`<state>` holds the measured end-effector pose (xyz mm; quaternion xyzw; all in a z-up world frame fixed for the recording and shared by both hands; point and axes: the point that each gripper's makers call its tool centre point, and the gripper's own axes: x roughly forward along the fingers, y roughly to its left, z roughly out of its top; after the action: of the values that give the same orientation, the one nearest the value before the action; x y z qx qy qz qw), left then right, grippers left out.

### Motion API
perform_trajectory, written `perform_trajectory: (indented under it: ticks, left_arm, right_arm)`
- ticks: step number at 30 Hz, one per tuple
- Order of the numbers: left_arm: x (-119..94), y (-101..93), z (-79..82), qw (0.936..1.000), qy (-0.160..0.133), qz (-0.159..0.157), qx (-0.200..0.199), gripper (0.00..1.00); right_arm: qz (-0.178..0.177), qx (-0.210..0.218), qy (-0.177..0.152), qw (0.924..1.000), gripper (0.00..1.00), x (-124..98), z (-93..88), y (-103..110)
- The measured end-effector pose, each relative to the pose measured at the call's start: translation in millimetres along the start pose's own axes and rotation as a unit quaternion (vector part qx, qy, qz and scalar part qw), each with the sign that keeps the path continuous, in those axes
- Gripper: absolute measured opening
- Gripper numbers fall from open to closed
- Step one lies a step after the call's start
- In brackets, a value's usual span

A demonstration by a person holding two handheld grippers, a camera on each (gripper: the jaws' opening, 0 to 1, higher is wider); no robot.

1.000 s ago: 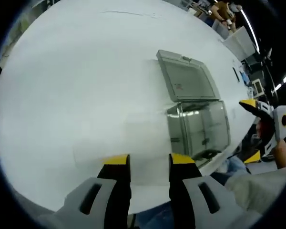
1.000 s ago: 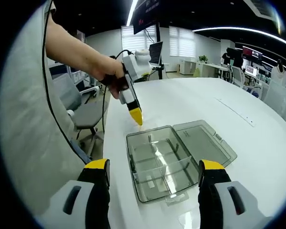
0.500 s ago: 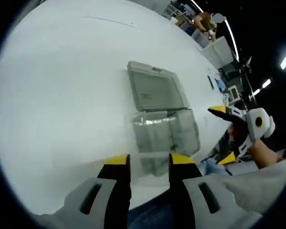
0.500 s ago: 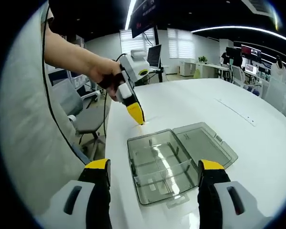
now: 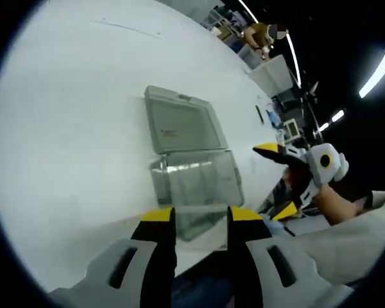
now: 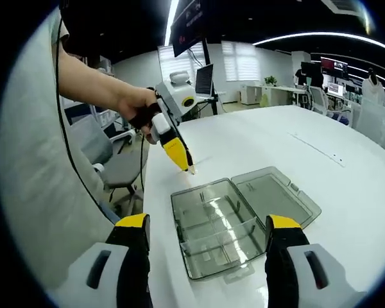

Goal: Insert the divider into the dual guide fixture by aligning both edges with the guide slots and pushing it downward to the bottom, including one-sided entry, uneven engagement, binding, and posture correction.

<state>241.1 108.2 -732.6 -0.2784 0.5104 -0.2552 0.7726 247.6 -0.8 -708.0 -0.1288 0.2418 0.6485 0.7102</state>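
**Clear divider pinched and lifted, fixture waiting below**

Transparent plastic sits between the fingers of our left gripper (image 5: 200, 221): in the left gripper view we see the divider (image 5: 202, 226) as a thin clear plate caught between the two yellow tips, which are drawn close together on it. Beyond it on the white worktop (image 5: 70, 128) lies the smoky-clear fixture box (image 5: 196, 183), its hinged lid (image 5: 179, 125) folded flat open on the far side. Our right gripper (image 5: 279, 179) comes in from the right edge, held off the worktop's edge.

In the right gripper view our right gripper (image 6: 205, 231) has its fingers spread wide with nothing between them, framing the fixture box (image 6: 215, 224) below. Partitions already stand inside it; we cannot make out the guide slots themselves. The left gripper (image 6: 181, 163) hangs tip-down just beyond the box's far left corner, above the worktop (image 6: 308, 154); a pale sliver at its tip may be the divider, too small to be sure.

We judge the divider has not yet reached the slots. To do this well, we would bring it over the open compartment, level it so both edges meet their guides together, then press straight down. If one side catches first, we should ease back and square it rather than force it; the free right gripper could steady the box.
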Motion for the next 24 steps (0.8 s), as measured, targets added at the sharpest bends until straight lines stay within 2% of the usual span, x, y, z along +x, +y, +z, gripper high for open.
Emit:
perform_trajectory:
  ticks: [2, 12, 18, 22, 24]
  left_arm:
    - [1, -7.5, 1.5, 0.9998, -0.004, -0.017, -0.001, 0.26]
    - [4, -24.0, 1.0, 0.9981, -0.005, -0.061, 0.009, 0.26]
    - [4, -34.7, 1.3, 0.9964, -0.004, -0.083, 0.015, 0.26]
    - [4, -42.1, 0.0, 0.9953, -0.002, -0.093, 0.024, 0.26]
    - [4, -45.8, -0.5, 0.9946, -0.001, -0.100, 0.028, 0.26]
  right_arm:
    - [0.004, 0.007, -0.001, 1.0000, 0.71, 0, -0.3, 0]
    - [0.019, 0.037, -0.011, 0.9991, 0.70, 0, 1.5, 2]
    - [0.026, 0.060, -0.025, 0.9976, 0.69, -1, 6.9, 3]
    - [0.031, 0.070, -0.022, 0.9968, 0.69, -1, 5.1, 4]
    - [0.034, 0.083, -0.033, 0.9954, 0.69, -2, 8.1, 5]
